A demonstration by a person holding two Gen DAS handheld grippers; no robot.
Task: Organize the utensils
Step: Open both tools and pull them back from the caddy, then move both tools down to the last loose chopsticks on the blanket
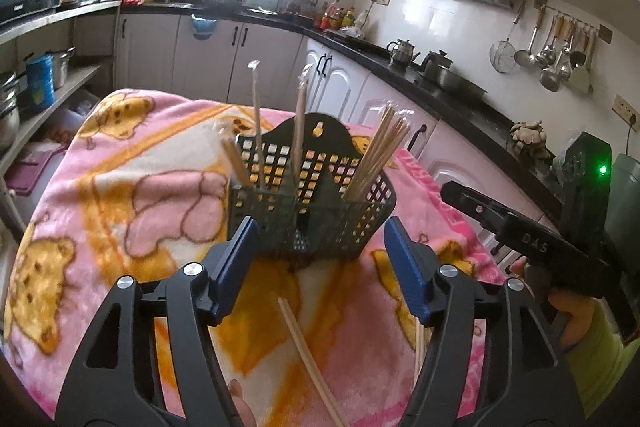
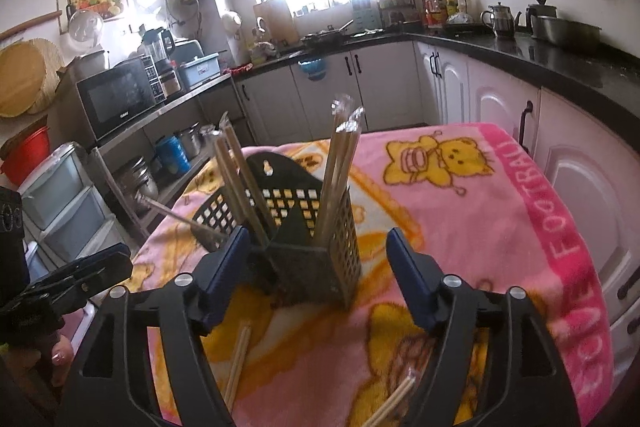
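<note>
Left wrist view: both grippers open wide and empty in front of a black mesh utensil basket (image 1: 308, 203) standing on a pink cartoon blanket (image 1: 132, 195).

Left gripper (image 1: 320, 259) jaws spread apart, nothing between the blue pads, basket just ahead. Right gripper (image 2: 320, 267) same, jaws apart, holding nothing; its black body also shows at right edge of left view. Wrapped chopsticks (image 1: 376, 155) stand upright in the basket compartments, several bunched on the right side. Loose chopsticks (image 1: 308, 359) lie on the blanket near the grippers; more loose ones (image 2: 238, 363) in right wrist view. Kitchen counter (image 1: 440, 83) behind.
</note>
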